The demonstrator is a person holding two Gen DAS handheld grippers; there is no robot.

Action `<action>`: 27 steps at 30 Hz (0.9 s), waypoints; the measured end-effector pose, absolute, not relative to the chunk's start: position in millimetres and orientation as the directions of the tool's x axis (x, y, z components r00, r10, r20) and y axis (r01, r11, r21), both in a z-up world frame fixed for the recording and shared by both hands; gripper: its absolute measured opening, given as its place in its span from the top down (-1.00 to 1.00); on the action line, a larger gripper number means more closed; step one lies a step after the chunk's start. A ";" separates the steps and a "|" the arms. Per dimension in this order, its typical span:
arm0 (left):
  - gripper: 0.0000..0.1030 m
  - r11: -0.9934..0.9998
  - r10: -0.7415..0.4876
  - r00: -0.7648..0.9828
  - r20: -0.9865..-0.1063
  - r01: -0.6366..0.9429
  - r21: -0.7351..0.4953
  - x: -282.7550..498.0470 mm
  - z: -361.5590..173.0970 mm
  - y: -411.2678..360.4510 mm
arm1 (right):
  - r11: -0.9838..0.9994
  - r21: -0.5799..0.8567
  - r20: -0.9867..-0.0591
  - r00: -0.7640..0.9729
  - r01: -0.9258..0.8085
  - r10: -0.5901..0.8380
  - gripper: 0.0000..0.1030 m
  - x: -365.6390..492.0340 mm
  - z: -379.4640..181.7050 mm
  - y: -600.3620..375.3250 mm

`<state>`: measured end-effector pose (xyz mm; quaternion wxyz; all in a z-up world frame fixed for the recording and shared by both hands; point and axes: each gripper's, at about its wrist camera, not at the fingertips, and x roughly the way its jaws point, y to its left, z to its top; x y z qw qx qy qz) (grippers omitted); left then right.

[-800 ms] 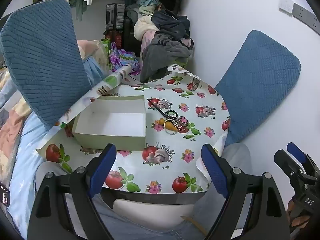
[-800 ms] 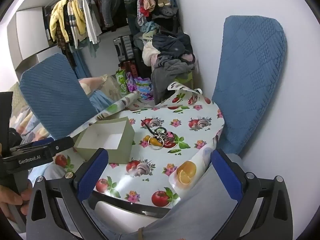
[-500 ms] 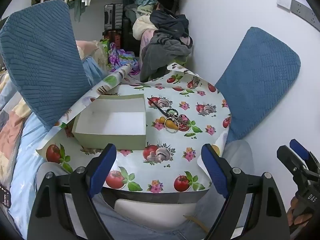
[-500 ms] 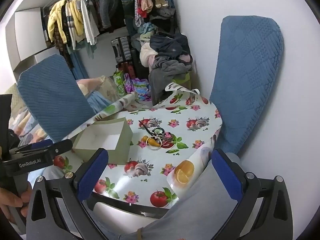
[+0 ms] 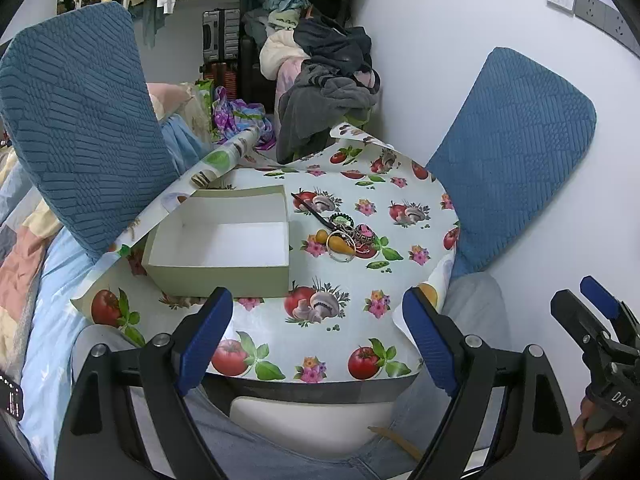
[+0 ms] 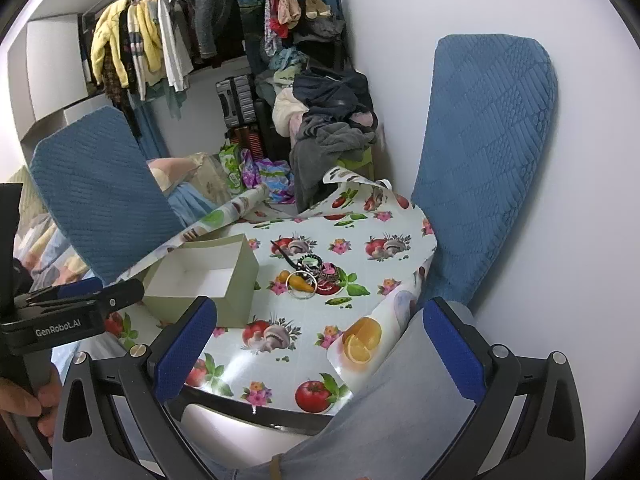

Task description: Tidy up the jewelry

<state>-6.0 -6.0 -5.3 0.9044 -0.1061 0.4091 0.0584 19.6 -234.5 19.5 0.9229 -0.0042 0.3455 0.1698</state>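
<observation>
A round tabletop [image 5: 320, 344] under a fruit-and-mushroom print oilcloth stands in a cluttered room, with two blue quilted chair backs beside it, one at the left [image 5: 76, 120] and one at the right [image 5: 512, 152], and a heap of clothes [image 5: 324, 92] against the white wall. One open, empty pale-green box [image 5: 224, 240] sits on it, with one small tangle of jewelry [image 5: 346, 236] just to its right. The left gripper [image 5: 316, 336] and the right gripper [image 6: 320, 348] both hover at the near edge, fingers spread wide around nothing.

Black gripper frames with silver screws are seen at the bottom of both frames, with ribbed blue pads [image 5: 204, 336] fitted; "GenRobot.AI" is printed at left in the right wrist view. Light blue jeans [image 6: 404, 408] are worn.
</observation>
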 end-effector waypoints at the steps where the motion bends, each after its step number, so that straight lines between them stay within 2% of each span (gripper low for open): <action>1: -0.68 0.970 0.019 0.660 -0.751 -0.194 -0.146 -5.9 -5.3 -6.1 | 0.943 0.111 -0.639 0.704 -0.314 0.310 -1.00 20.3 19.5 -234.6; 27: -0.69 0.970 0.018 0.661 -0.750 -0.195 -0.148 -8.0 -7.6 -1.2 | 0.942 0.108 -0.641 0.702 -0.319 0.311 -1.00 16.3 16.6 -232.8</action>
